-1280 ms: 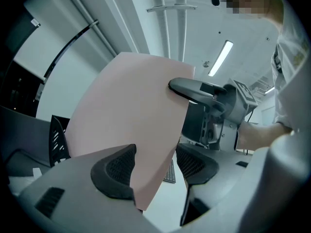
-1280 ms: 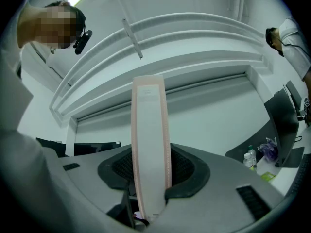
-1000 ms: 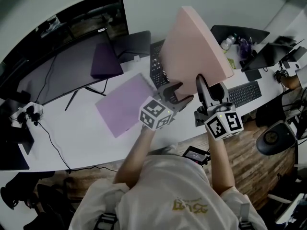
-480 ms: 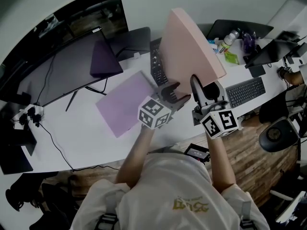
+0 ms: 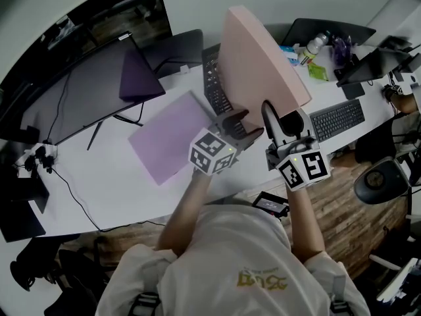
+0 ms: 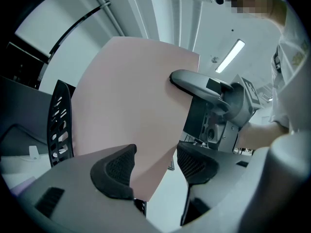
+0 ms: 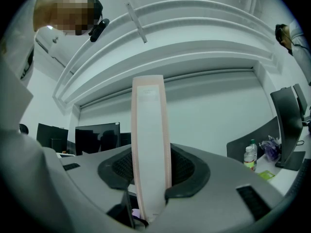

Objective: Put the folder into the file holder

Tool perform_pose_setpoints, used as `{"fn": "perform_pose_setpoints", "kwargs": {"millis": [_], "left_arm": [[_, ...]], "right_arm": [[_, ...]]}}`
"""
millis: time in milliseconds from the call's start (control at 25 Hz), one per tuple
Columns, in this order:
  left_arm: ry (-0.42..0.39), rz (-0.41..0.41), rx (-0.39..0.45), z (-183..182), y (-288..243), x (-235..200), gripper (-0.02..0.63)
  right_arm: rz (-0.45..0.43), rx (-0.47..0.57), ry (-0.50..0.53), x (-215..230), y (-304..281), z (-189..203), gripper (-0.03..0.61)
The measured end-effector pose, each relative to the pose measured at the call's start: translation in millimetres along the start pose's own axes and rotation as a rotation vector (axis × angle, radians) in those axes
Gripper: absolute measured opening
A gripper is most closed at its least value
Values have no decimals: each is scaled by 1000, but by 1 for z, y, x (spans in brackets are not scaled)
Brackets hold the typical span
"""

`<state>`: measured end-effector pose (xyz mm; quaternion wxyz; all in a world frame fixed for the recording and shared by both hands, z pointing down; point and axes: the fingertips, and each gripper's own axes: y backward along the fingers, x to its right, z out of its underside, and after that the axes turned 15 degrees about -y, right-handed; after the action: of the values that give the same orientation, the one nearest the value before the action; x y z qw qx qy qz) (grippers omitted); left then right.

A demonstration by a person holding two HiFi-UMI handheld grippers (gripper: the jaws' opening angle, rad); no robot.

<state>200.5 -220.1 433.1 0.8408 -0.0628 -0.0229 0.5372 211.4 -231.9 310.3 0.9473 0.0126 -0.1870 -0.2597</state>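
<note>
1. Folder [image 5: 256,64], the pink one, is up off the tabletop [image 5: 105,176]. It stands on end, with its long axis rising and leaning away from you.
2. Your right tool [image 5: 281,120] is clenched on the folder's narrow spine edge near the bottom, and both pads press on it.
3. Your left tool [image 5: 242,125] is released. The folder's lower corner sits between its jaws, but one pad stands clear of the sheet, so it likely only steadies.
4. The black mesh file holder [image 5: 212,84] stands on the tabletop just beyond the folder's lower edge. It is off to the folder's left, nearer your left tool.
5. The next move probably depends on carrying the bottom edge forward and slightly left over the holder's open top. Keep the folder's face parallel to the mesh walls.
6. A purple folder [image 5: 168,140] lies flat on the tabletop, left of both tools.
</note>
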Motion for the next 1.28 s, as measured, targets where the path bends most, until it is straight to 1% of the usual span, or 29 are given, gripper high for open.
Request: {"fn": "perform_pose_setpoints", "kwargs": {"millis": [280, 520, 680, 840, 1000, 1280], "left_arm": [[13, 5, -23, 12, 0, -2, 290], [25, -5, -12, 15, 1, -7, 290], [21, -18, -17, 15, 0, -14, 290], [44, -17, -39, 28, -2, -9, 290], [57, -32, -60, 40, -4, -11, 287], [90, -63, -94, 61, -5, -14, 285]], "right_arm": [[14, -9, -22, 5, -2, 12, 178], [6, -16, -10, 4, -8, 16, 178], [-4, -15, -21, 8, -14, 17, 178], [6, -37, -31, 12, -10, 28, 178], [5, -44, -47, 20, -10, 39, 178], [-3, -88, -30, 23, -15, 61, 181]]}}
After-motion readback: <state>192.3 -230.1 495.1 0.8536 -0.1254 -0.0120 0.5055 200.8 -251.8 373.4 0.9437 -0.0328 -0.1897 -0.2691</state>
